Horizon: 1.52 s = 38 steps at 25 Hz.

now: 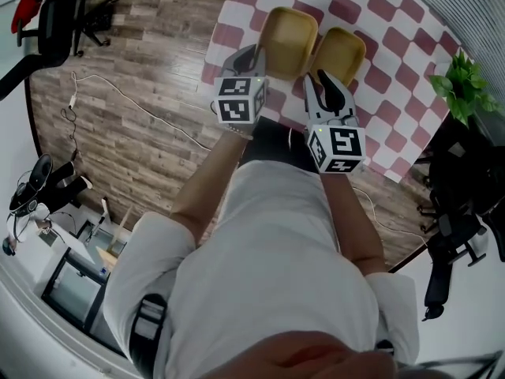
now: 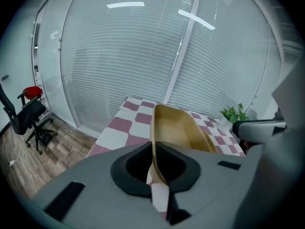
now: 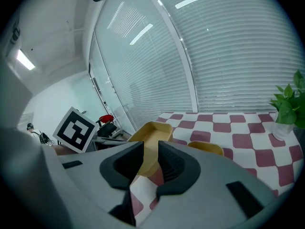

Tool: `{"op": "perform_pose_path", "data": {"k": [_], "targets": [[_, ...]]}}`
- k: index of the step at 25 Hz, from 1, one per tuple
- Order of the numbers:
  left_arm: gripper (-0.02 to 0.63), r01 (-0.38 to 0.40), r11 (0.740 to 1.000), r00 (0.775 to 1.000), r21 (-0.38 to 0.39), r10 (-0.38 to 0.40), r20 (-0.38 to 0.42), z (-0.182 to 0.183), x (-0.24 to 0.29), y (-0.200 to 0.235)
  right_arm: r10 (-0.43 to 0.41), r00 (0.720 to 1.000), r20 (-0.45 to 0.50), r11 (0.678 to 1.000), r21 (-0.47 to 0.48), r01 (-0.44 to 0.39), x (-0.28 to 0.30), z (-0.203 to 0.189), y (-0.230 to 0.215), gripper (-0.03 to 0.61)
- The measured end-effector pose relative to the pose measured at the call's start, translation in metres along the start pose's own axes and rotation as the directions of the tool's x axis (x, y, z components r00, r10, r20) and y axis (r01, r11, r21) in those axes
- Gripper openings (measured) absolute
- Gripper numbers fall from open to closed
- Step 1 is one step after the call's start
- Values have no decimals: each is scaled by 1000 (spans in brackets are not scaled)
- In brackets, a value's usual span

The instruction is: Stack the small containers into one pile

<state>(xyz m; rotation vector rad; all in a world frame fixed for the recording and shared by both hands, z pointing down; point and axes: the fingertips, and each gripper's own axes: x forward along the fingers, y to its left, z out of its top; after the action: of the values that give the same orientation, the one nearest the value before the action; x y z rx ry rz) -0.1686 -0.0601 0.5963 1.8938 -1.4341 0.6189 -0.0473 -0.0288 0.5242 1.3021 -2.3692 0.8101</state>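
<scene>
- White shirt point(image 1: 276, 251) fills the near foreground, with both forearms reaching out to the checked table point(image 1: 394, 22).
- Left gripper point(image 1: 254, 60) is clamped on the side wall of the first yellow container point(image 1: 288, 38).
- Right gripper point(image 1: 326, 81) has its jaws slightly parted and empty; the second yellow container point(image 1: 341, 54) sits just beyond them, beside the first.
</scene>
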Motion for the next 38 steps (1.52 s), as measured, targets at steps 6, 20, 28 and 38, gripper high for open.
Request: {"op": "perform_pose_path", "data": {"k": [6, 20, 28, 38], "targets": [[44, 4, 1000, 998, -9, -3, 56, 28, -36, -14, 10, 999, 40, 1000, -16, -10, -17, 25, 10, 104], [44, 95, 995, 991, 2, -95, 92, 53, -53, -56, -54, 997, 55, 998, 38, 52, -33, 39, -10, 120], [44, 221, 974, 970, 44, -225, 93, 57, -46, -126, -158, 986, 60, 985, 77, 153, -71, 36, -52, 116], [44, 260, 963, 964, 76, -263, 41, 41, -34, -153, -192, 981, 24, 976, 105, 188, -83, 19, -74, 87]]}}
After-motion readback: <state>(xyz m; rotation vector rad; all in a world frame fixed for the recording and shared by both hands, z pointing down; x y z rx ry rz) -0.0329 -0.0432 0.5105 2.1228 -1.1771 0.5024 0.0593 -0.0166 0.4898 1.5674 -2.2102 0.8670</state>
